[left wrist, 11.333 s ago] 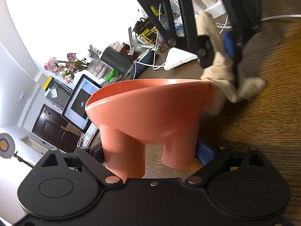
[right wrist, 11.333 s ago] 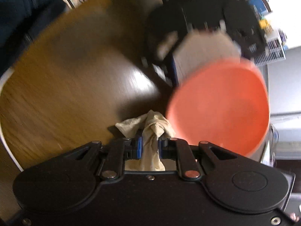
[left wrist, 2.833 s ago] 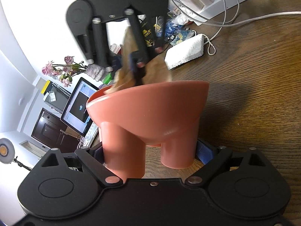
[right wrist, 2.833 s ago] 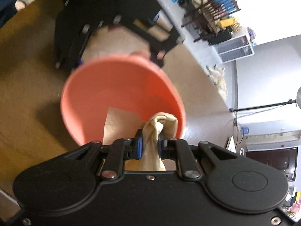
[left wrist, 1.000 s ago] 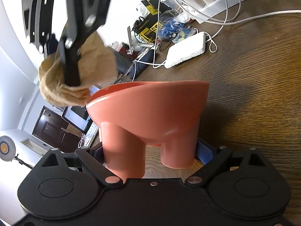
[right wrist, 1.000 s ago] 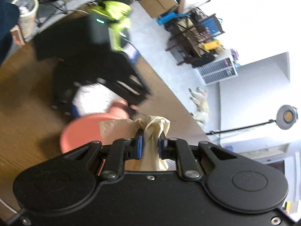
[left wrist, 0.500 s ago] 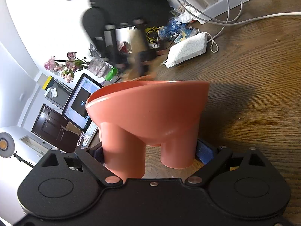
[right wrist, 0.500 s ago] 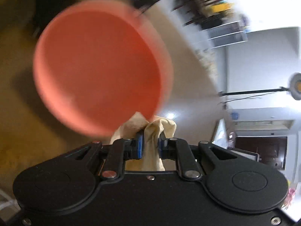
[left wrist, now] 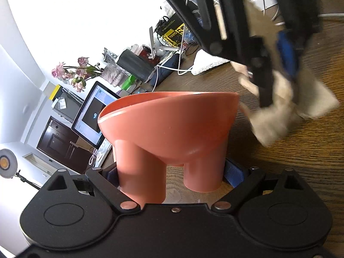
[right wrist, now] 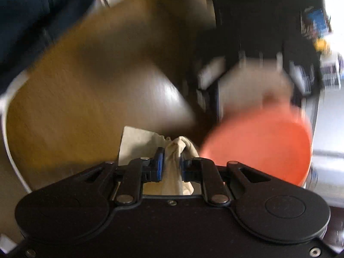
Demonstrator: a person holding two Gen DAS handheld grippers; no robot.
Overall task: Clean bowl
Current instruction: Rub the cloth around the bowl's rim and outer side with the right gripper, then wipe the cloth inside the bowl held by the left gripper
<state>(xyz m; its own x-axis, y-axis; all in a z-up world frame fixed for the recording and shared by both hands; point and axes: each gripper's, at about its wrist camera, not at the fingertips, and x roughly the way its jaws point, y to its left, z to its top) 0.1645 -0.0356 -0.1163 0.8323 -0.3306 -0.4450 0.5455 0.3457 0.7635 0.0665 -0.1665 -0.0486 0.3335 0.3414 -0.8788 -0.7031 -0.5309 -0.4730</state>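
above the wooden counter (left wrist: 290, 172) the orange bowl (left wrist: 172, 118) is held up off the surface, tilted, with its two stubby legs pinched between the jaws of the left hand-held gripper (left wrist: 172, 176). the right hand-held gripper (right wrist: 171, 165) is clamped narrow on a bunched beige cloth (right wrist: 176, 150), and from the left wrist view that cloth (left wrist: 277, 116) is seen outside the bowl, just beside its rim, not inside it.

several risks are judged from this. the right wrist view is heavily smeared, so a fast swing is suggested; if the cloth is driven hard against the rim, the bowl may be twisted or levered out of the grip, since it is held only by its smooth round legs. a slip would let it drop onto the counter. the loose flap of cloth hangs free and could be snagged on the rim or caught against the left gripper's fingers. the cloth is held by a small bunch only, so it may be dragged out of the jaws when pressed into the bowl. cables (left wrist: 172, 68) and a white block (left wrist: 206, 62) lie on the counter well behind the bowl, and could be clipped by a wide sweep. whether the inside of the bowl is clean cannot be told.
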